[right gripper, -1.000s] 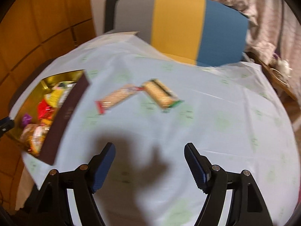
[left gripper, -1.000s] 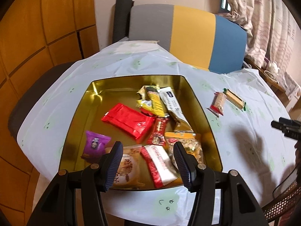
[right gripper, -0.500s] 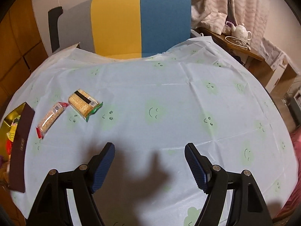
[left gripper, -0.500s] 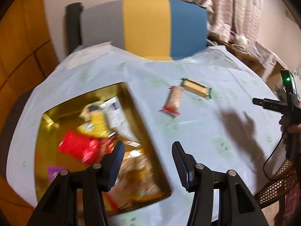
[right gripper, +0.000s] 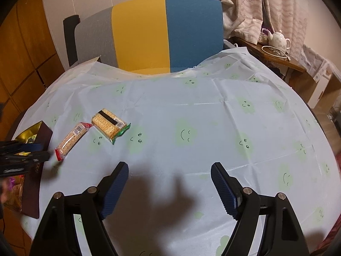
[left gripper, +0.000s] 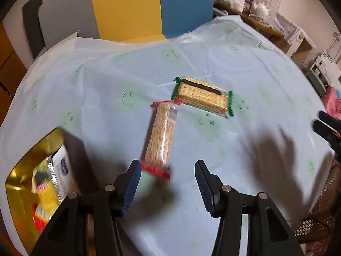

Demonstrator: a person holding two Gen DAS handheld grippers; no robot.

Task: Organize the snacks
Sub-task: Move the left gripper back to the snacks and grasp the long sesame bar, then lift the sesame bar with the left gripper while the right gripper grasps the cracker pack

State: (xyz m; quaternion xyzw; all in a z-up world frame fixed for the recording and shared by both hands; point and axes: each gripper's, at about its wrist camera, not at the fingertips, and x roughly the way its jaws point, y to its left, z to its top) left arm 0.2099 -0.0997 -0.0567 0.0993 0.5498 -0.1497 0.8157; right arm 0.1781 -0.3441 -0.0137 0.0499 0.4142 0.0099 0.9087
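**Two cracker packs on the worktop, both tongs spread and holding nothing**

The left tongs (left gripper: 168, 182) hang over the worktop (right gripper: 213, 128), which wears a pale blue plastic cloth printed with green smiling clouds. Their blue ribbed pads are spread wide with nothing between them. Just ahead of them, its near end close to the left pad, lies the long clear-wrapped cracker pack with red crimped ends (left gripper: 162, 136), pointing away from the tongs. Beyond its far end, touching or almost touching it, lies the broader clear-wrapped cracker pack with green crimped ends and a dark band (left gripper: 202, 96), set crosswise. To the left of the left tongs, a little nearer than the packs, sits the gold-lined rectangular tin with dark outer walls (left gripper: 19, 183); several wrapped snacks lie inside it, blurred, among them a yellow one and a white one.

The right tongs (right gripper: 169, 188) are likewise released, pads far apart over bare cloth, with a hand-shaped shadow on the cloth between them. From there both cracker packs lie well off to the left, and the tin farther left at the worktop's edge. Straight ahead, past the far rim, stands a chair back in grey, yellow and blue panels (right gripper: 149, 36).
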